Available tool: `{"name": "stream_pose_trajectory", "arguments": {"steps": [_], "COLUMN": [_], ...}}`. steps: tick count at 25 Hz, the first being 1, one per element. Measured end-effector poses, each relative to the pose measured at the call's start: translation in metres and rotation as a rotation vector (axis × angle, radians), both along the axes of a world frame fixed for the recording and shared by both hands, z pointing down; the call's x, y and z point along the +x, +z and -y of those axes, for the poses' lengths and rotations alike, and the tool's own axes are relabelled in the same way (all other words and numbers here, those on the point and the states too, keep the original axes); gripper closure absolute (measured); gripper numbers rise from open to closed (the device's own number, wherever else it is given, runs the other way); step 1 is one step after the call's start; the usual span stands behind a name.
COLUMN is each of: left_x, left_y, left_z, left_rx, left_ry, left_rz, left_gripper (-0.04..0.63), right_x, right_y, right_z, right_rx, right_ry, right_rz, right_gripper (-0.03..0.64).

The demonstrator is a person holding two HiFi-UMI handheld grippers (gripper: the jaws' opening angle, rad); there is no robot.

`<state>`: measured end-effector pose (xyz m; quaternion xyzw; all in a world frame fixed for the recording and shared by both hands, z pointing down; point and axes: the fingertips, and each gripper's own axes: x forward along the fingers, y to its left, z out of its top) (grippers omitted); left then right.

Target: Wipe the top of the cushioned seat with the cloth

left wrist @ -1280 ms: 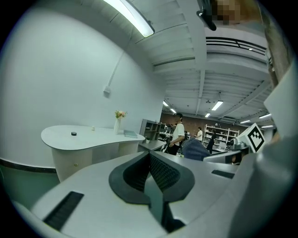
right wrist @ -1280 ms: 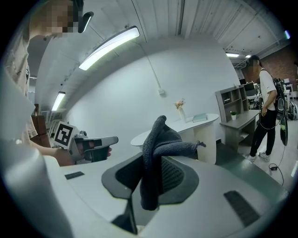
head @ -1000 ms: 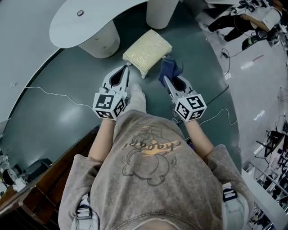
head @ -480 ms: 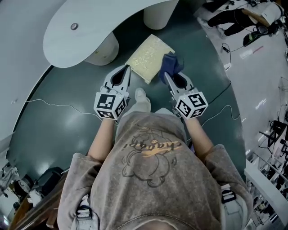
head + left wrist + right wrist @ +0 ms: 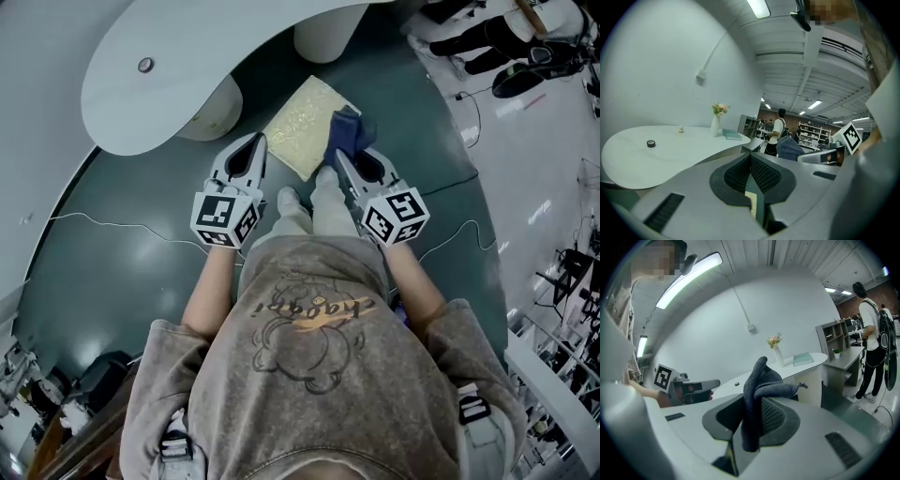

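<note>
Right gripper (image 5: 342, 161) is clamping the dark blue cloth (image 5: 349, 133). In the right gripper view the jaws are pinching a fold of it (image 5: 761, 380), the rest bunching up above the pads and a tail hanging down between them. Left gripper (image 5: 251, 148) is carrying nothing. In its own view the jaws are sitting together at the tips, with only a thin slit behind. Both grippers are pointing forward, side by side and a little apart, ahead of the person's torso. The cushioned seat (image 5: 298, 131), a pale yellow square pad, is lying on the dark green floor (image 5: 122, 253), just in front of both grippers and next to the pedestal of the white curved table (image 5: 169, 66). From the head view the cloth is overlapping the seat's right edge, but I can't tell whether it's touching. A small dark round object (image 5: 145, 65) is sitting on the table top. A vase of flowers (image 5: 716, 123) and a teal book (image 5: 731, 135) are standing at the table's far end. A thin white cable (image 5: 103, 223) is trailing across the floor on the left. Another person (image 5: 872, 343) with a backpack is standing in the background by some shelving.
</note>
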<state>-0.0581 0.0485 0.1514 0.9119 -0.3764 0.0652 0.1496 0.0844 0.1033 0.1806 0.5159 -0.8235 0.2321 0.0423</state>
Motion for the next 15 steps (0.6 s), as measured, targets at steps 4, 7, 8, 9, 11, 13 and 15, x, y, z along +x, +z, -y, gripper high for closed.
{"name": "stream_pose_trajectory", "arguments": {"steps": [4, 7, 8, 9, 11, 13, 15], "left_x": [0.005, 0.003, 0.004, 0.005, 0.010, 0.016, 0.018], "left_y": [0.019, 0.034, 0.038, 0.041, 0.046, 0.054, 0.065], "left_z": [0.013, 0.023, 0.025, 0.028, 0.036, 0.046, 0.053], "left_rx": [-0.019, -0.033, -0.036, -0.039, -0.041, -0.045, -0.061], "left_ry": [-0.037, -0.057, -0.064, -0.071, -0.080, -0.087, -0.103], "left_rz": [0.002, 0.001, 0.002, 0.005, 0.009, 0.011, 0.012], "left_gripper": [0.578, 0.578, 0.578, 0.578, 0.578, 0.578, 0.578], "right_x": [0.005, 0.002, 0.001, 0.001, 0.004, 0.007, 0.008], "right_y": [0.016, 0.029, 0.032, 0.034, 0.040, 0.048, 0.061], "right_z": [0.018, 0.031, 0.035, 0.039, 0.049, 0.062, 0.072], "right_rx": [-0.017, -0.031, -0.035, -0.039, -0.044, -0.049, -0.066], "right_ry": [-0.055, -0.090, -0.102, -0.114, -0.135, -0.155, -0.181], "right_rz": [-0.005, -0.018, -0.020, -0.021, -0.025, -0.026, -0.025], "right_gripper": [0.523, 0.523, 0.523, 0.523, 0.523, 0.523, 0.523]}}
